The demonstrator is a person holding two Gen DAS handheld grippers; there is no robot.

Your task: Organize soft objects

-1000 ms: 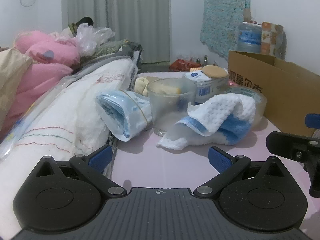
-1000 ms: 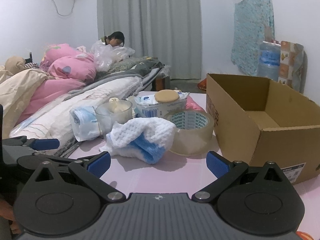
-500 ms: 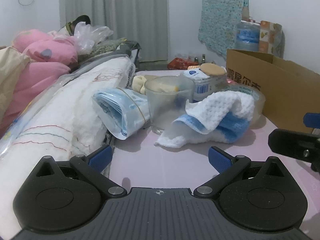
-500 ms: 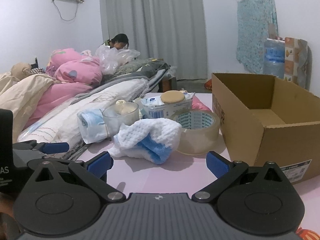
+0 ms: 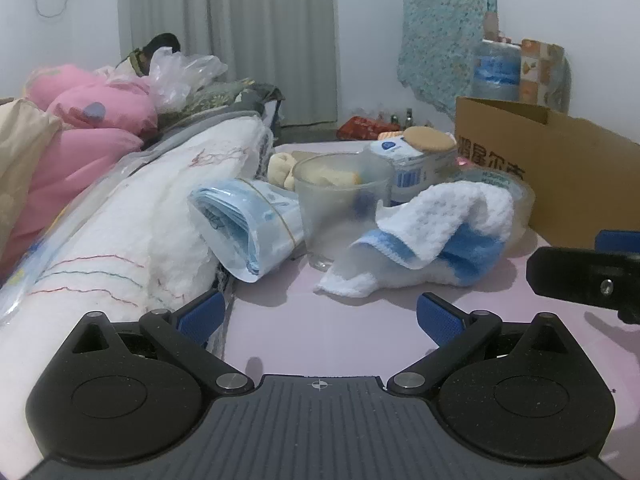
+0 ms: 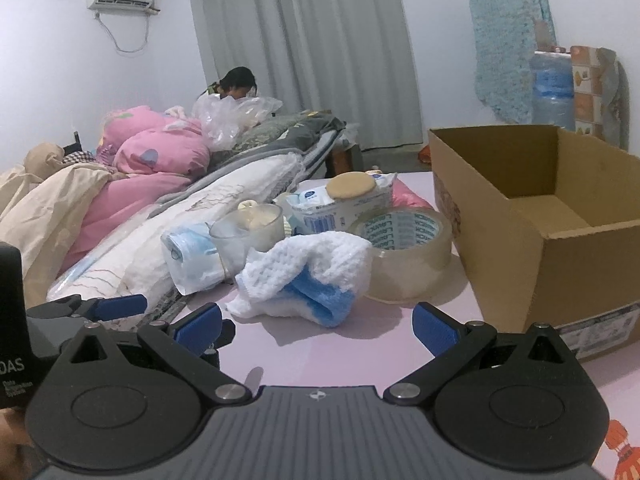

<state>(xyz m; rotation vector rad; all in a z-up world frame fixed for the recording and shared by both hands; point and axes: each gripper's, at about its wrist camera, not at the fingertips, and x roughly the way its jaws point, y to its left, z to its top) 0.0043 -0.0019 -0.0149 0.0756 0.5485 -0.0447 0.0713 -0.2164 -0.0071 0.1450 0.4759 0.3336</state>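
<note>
Ahead of both spread, empty grippers, left [image 5: 318, 316] and right [image 6: 316, 322]: one towel [image 6: 308, 276], one tape roll [image 6: 404, 248], one cup [image 6: 244, 236], one box [image 6: 532, 216].

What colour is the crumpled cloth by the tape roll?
White waffle-knit cloth with blue patches; the right wrist view shows it best.

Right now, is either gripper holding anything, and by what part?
Nothing is held. The left gripper and right gripper both stand open over the pink table, short of the white and blue towel.
</note>
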